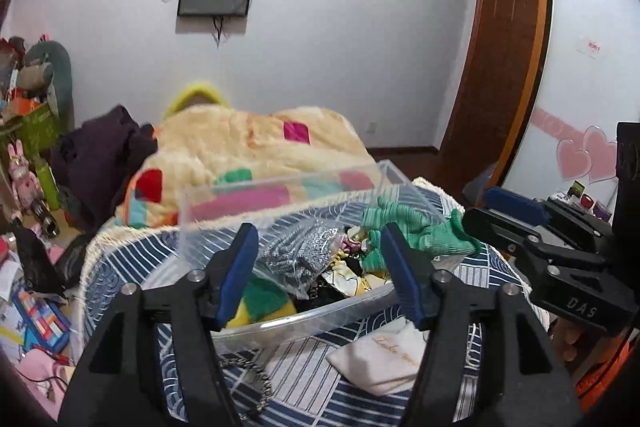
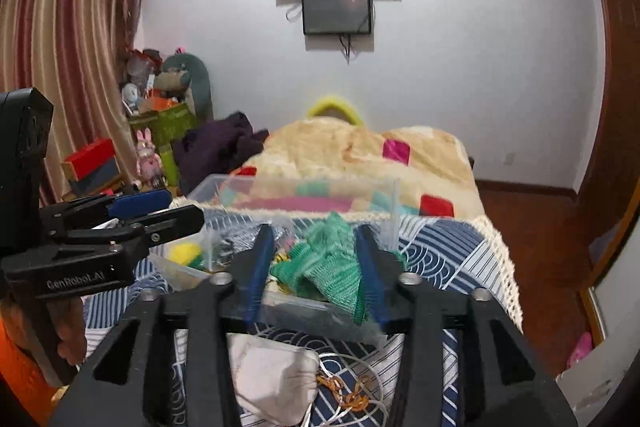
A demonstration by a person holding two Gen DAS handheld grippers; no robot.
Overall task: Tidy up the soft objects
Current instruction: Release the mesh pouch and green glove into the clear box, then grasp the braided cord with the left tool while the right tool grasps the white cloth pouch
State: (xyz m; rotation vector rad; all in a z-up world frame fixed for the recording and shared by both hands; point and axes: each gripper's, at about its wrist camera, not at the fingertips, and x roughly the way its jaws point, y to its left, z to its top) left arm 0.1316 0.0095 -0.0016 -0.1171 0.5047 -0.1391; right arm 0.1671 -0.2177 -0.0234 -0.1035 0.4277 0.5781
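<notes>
A clear plastic bin (image 1: 280, 195) stands on the bed's blue patterned cover and holds several soft items: a silver-grey piece (image 1: 304, 255), a green and yellow piece (image 1: 264, 303) and black and yellow fabrics. A green knitted glove (image 1: 420, 231) hangs over the bin's right rim. My left gripper (image 1: 320, 263) is open and empty just above the bin's near side. My right gripper (image 2: 316, 259) is open, with the green glove (image 2: 332, 259) lying between its fingers; it also shows in the left wrist view (image 1: 492, 211).
A white drawstring pouch (image 1: 384, 359) lies on the cover in front of the bin, with a beaded chain (image 1: 260, 383) beside it. A cream patchwork blanket (image 1: 256, 143) and a dark purple garment (image 1: 104, 155) lie behind. Toys and boxes (image 2: 160, 99) crowd the left floor.
</notes>
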